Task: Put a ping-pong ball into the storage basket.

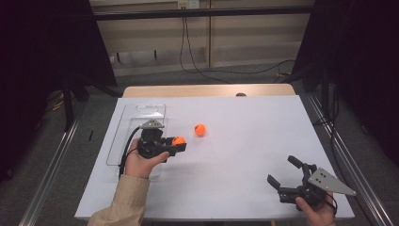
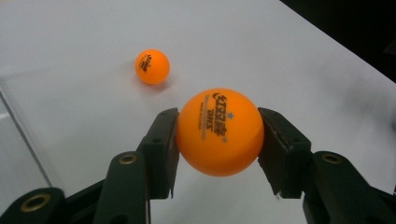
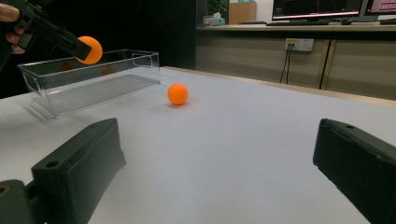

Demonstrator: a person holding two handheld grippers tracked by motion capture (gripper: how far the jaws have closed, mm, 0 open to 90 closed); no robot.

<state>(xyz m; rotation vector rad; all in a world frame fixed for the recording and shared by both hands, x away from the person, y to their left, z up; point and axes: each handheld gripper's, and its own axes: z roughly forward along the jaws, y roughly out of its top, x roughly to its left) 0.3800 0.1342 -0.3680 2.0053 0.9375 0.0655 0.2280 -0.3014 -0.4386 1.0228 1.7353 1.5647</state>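
My left gripper (image 1: 179, 144) is shut on an orange ping-pong ball (image 2: 219, 131), which it holds above the white table beside the clear plastic bin (image 1: 136, 117). The held ball (image 3: 89, 50) hangs in the air near the bin's open top. A second orange ball (image 1: 200, 129) lies loose on the table, a little beyond and to the right of the held one. My right gripper (image 1: 283, 171) stands open at the front right of the table, with nothing between its jaws.
The clear rectangular bin (image 3: 93, 77) sits at the table's left side. The white sheet (image 1: 244, 141) covers the table, with a wooden strip at its far edge. Metal rails run along both sides of the table.
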